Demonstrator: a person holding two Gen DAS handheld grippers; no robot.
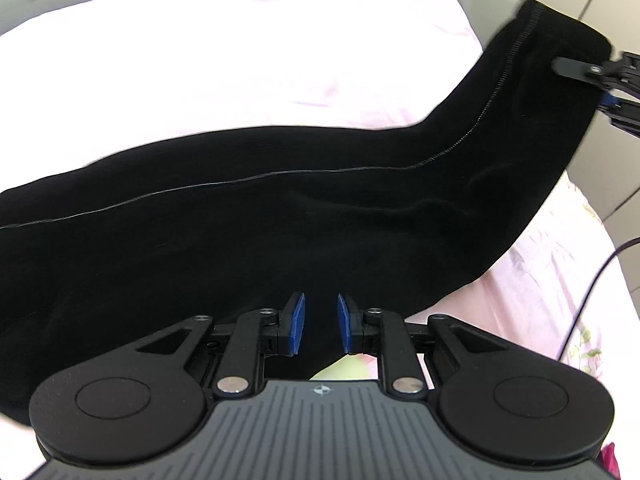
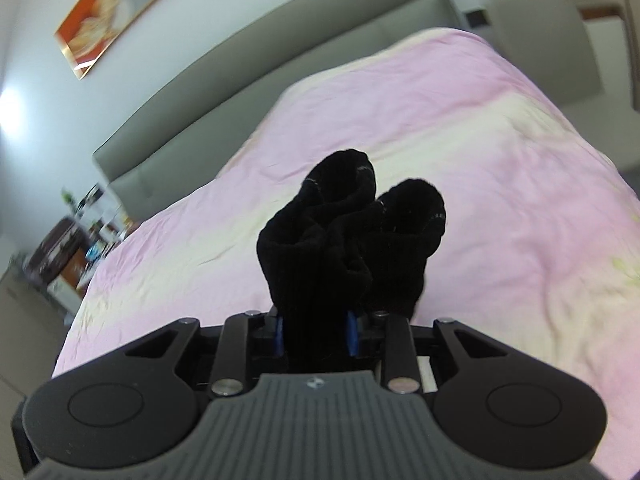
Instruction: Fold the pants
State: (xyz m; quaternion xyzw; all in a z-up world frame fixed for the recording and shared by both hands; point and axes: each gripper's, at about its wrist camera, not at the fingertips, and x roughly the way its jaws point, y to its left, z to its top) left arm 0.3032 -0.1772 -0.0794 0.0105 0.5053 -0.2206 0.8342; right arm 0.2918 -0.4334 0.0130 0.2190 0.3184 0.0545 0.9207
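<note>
The black pants [image 1: 280, 220] stretch across the pink bed, left to upper right, with a grey seam running along them. My left gripper [image 1: 320, 326] has its blue pads a little apart with the pants' near edge between them; it seems shut on the cloth. My right gripper [image 2: 316, 330] is shut on the bunched leg ends of the pants [image 2: 352, 232] and holds them lifted above the bed. It also shows in the left wrist view [image 1: 600, 76] at the far right, gripping the raised end.
The pink and cream bedsheet [image 2: 480, 160] covers the bed. A grey headboard [image 2: 240, 72] stands behind it. A cluttered nightstand [image 2: 76, 248] is at the left. A black cable [image 1: 592, 284] hangs at the bed's right edge. Grey cabinets [image 1: 608, 160] stand to the right.
</note>
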